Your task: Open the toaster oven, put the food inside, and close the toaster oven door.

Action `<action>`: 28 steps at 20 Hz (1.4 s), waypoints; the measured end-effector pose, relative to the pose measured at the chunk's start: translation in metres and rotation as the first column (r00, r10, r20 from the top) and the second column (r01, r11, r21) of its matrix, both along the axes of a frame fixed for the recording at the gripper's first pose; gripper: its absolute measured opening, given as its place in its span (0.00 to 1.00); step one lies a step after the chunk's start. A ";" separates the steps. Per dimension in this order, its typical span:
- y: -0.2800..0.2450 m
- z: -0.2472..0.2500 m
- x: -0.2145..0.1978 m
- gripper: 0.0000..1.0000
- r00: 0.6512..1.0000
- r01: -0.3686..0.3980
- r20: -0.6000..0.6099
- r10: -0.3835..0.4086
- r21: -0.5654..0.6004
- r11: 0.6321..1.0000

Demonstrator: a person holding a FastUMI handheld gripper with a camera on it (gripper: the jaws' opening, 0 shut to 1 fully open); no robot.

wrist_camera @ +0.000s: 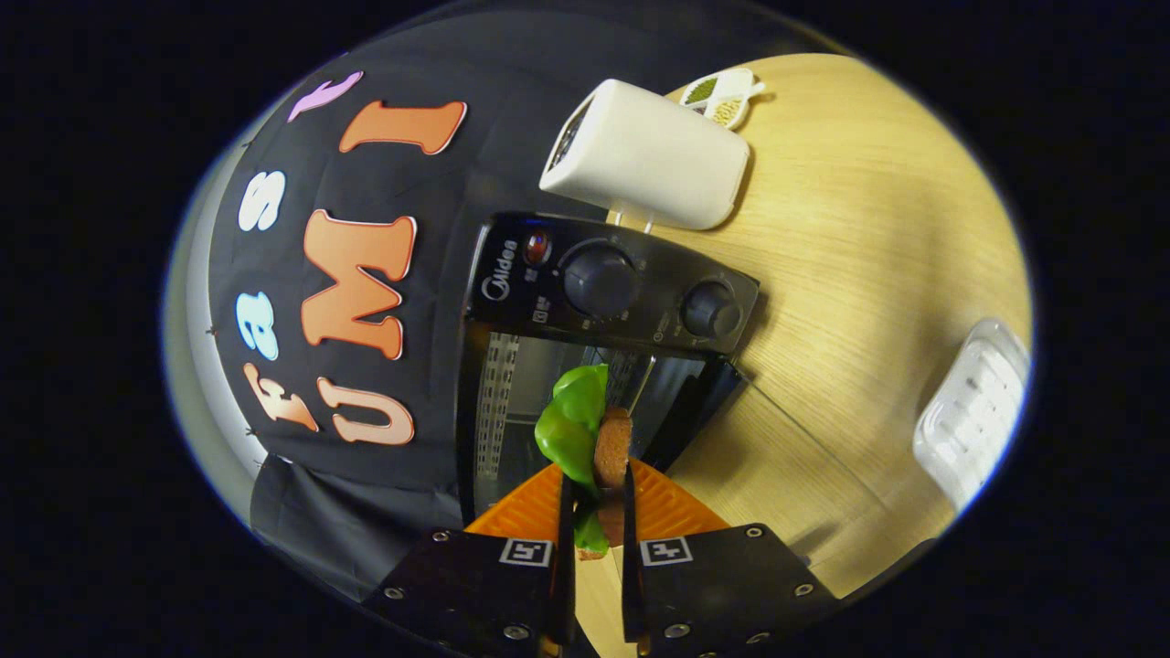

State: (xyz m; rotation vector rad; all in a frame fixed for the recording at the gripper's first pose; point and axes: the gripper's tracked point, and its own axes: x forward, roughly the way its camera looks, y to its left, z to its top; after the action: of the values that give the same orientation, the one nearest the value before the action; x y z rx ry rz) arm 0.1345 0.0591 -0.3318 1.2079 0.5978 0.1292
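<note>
Clamping claw [596, 512] partly hiding sandwich [599, 448], toaster oven [603, 302] beyond.

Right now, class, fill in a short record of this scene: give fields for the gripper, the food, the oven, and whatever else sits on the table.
gripper: gripper, fingers shut on the food
food: sandwich with green lettuce, held between the fingers, just in front of the oven opening
oven: black toaster oven, door open, two knobs on its panel
table: light wooden table
other items: white box beyond the oven; small divided dish behind the box; clear plastic tray off to the side
task stage: food not yet inside
</note>
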 end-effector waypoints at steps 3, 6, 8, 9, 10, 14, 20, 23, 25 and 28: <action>0.012 -0.006 0.019 0.21 0.994 0.104 0.014 -0.104 0.001 0.995; 0.027 -0.011 0.036 0.21 0.986 0.169 -0.016 -0.169 0.046 0.984; 0.032 -0.012 0.044 0.21 0.977 0.213 -0.036 -0.212 0.054 0.975; 0.034 -0.013 0.049 0.23 0.973 0.231 -0.036 -0.229 0.041 0.972; 0.035 -0.015 0.052 0.25 0.969 0.243 -0.041 -0.242 0.015 0.970; 0.055 -0.025 0.052 0.43 0.972 0.213 -0.096 -0.214 -0.017 0.977; 0.063 -0.036 0.039 0.89 0.971 0.185 -0.140 -0.194 -0.072 0.980; 0.053 -0.028 0.010 0.98 0.982 0.141 -0.096 -0.163 -0.201 0.969; 0.046 -0.020 -0.009 0.98 0.986 0.119 -0.087 -0.141 -0.222 0.968; 0.036 0.003 -0.036 0.98 0.994 0.083 -0.037 -0.100 -0.326 0.942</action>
State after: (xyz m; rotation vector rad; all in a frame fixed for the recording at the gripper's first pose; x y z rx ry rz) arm 0.0982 0.0947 -0.3283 0.9188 0.5819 -0.0787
